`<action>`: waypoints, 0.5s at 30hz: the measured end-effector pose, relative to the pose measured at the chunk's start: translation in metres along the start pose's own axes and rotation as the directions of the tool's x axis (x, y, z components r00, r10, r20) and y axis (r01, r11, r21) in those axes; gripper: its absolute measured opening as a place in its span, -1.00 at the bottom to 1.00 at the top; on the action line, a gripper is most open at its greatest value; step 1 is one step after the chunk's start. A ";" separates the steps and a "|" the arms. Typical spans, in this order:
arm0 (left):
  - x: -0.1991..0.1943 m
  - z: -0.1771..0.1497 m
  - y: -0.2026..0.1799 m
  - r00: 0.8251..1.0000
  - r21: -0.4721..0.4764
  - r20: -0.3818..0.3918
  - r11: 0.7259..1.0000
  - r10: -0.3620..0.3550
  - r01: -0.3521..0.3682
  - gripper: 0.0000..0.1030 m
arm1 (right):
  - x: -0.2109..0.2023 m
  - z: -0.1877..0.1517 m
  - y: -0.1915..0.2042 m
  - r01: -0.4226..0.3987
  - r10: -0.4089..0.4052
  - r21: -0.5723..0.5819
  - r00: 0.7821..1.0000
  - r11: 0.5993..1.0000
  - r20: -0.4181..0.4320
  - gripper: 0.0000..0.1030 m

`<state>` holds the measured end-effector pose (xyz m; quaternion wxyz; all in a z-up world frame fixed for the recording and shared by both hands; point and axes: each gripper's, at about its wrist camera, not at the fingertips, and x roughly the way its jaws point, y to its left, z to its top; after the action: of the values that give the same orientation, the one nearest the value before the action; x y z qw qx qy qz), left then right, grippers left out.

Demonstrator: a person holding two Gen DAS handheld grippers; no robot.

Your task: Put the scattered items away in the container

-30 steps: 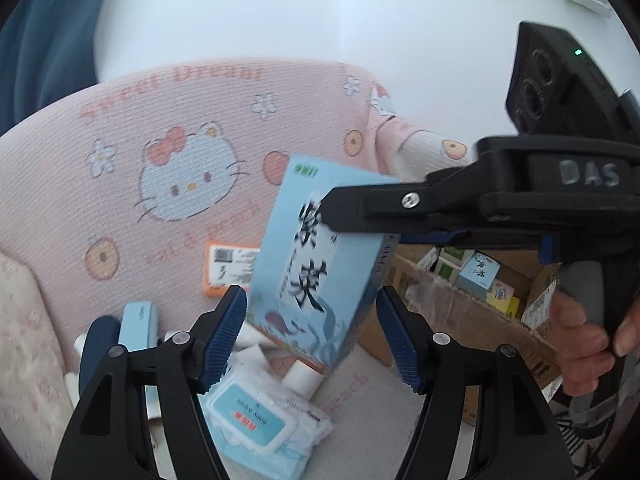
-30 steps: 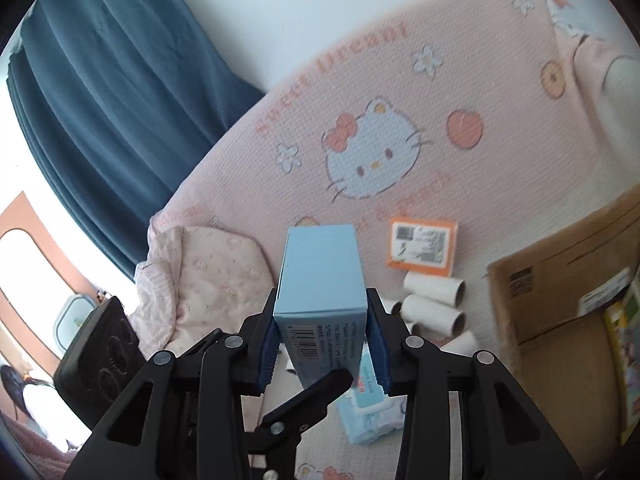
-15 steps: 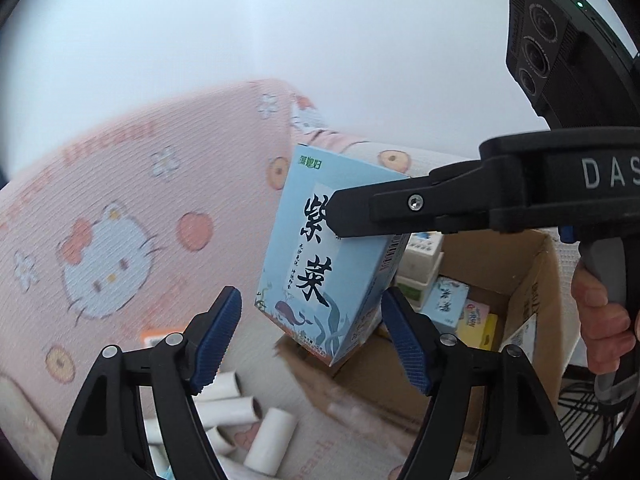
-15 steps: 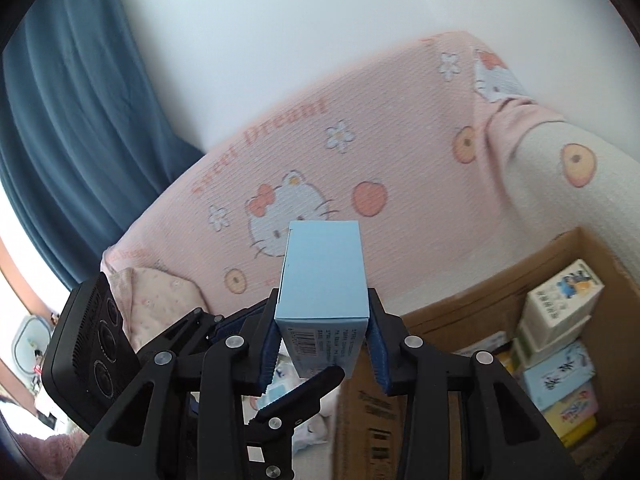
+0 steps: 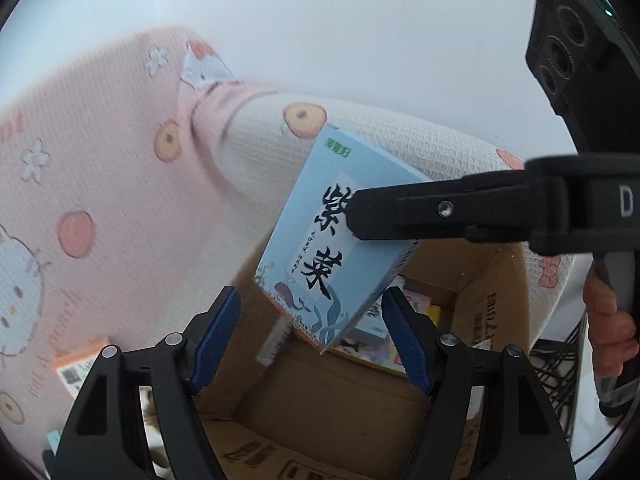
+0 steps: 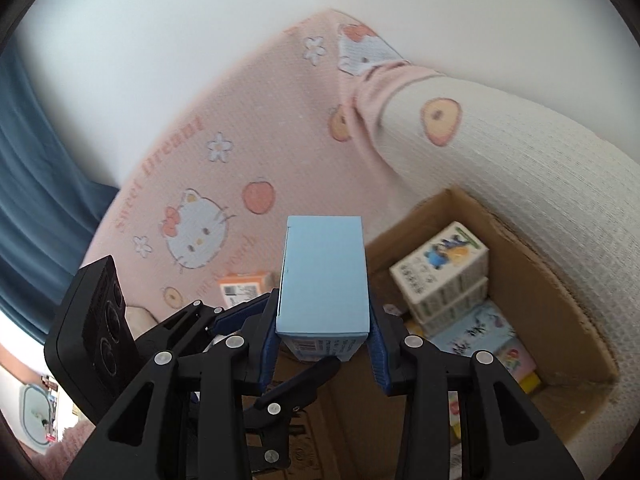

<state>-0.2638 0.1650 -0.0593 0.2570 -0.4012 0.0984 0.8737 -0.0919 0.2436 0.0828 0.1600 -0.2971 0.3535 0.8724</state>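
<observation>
Blue box (image 6: pixel 324 276) — clamped in right gripper (image 6: pixel 323 340); left gripper (image 5: pixel 310 336) wide open, seemingly empty.

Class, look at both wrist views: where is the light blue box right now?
The light blue box is clamped in the right gripper, held above the near edge of the open cardboard box, with the pink sofa behind it.

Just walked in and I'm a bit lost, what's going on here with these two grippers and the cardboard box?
A person is tidying items into a cardboard box on a pink cartoon-print cover. The right gripper is shut on a light blue carton, held above the box's near edge. The left gripper is open and empty. The box already holds several small cartons.
</observation>
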 end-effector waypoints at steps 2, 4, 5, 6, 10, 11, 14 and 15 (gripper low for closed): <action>0.009 -0.003 -0.006 1.000 -0.014 -0.020 1.000 -0.011 0.010 0.48 | -0.001 -0.002 -0.009 0.025 -0.025 0.004 1.000 1.000 -0.017 -0.31; 0.017 -0.007 -0.013 0.999 -0.008 -0.044 1.000 -0.004 0.004 0.48 | -0.001 -0.004 -0.018 0.049 -0.049 0.014 0.998 0.999 -0.036 -0.31; 0.021 -0.009 -0.015 0.998 -0.005 -0.059 1.000 0.008 -0.008 0.48 | -0.001 -0.006 -0.024 0.059 -0.058 0.024 0.997 0.998 -0.049 -0.31; 0.025 -0.009 -0.019 0.997 0.000 -0.075 1.000 0.016 -0.016 0.48 | -0.001 -0.007 -0.028 0.068 -0.066 0.036 0.996 0.997 -0.058 -0.31; 0.040 -0.012 -0.029 0.990 0.005 -0.136 1.000 0.021 -0.020 0.48 | 0.000 -0.011 -0.048 0.125 -0.119 0.067 0.988 0.990 -0.098 -0.31; 0.044 -0.012 -0.030 0.989 0.002 -0.149 1.000 0.009 -0.009 0.48 | 0.000 -0.012 -0.053 0.137 -0.129 0.073 0.986 0.988 -0.109 -0.31; 0.053 -0.013 -0.030 0.982 -0.019 -0.185 1.000 -0.021 0.018 0.48 | 0.001 -0.013 -0.064 0.167 -0.153 0.085 0.977 0.982 -0.146 -0.31; 0.057 -0.013 -0.032 0.980 -0.026 -0.200 1.000 -0.023 0.018 0.48 | 0.003 -0.014 -0.067 0.187 -0.172 0.082 0.972 0.979 -0.162 -0.31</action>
<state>-0.2695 0.2081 -0.1098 0.2498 -0.4910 0.1091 0.8274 -0.0561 0.2807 0.0379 0.2246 -0.3861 0.3784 0.8107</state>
